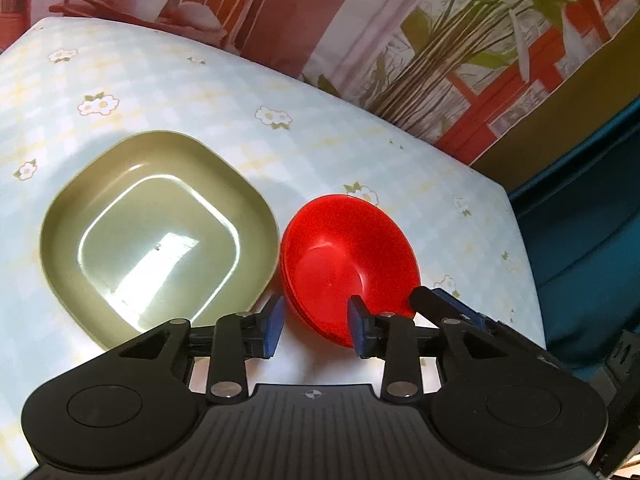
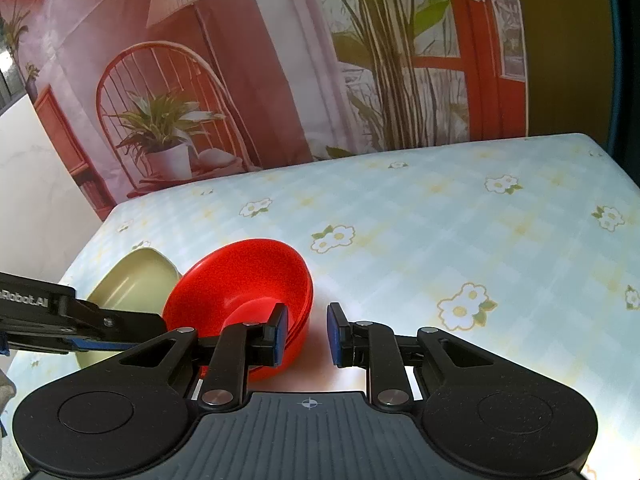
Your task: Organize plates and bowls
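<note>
Several red bowls (image 1: 348, 264) sit nested in one stack on the flowered tablecloth (image 1: 168, 84), just beside a square olive plate (image 1: 156, 236) that rests flat. Left gripper (image 1: 314, 322): jaws parted, straddling the near rim of the stack; whether the pads (image 1: 273, 326) touch the rim cannot be told. Right gripper (image 2: 307, 334): jaws parted, one pad (image 2: 281, 334) in front of the stack's wall, the other over bare cloth; contact cannot be told. In the right wrist view, the left gripper enters from the left edge, crossing in front of the plate. A printed backdrop (image 2: 280, 80) of plants and a red chair hangs behind the table.
</note>
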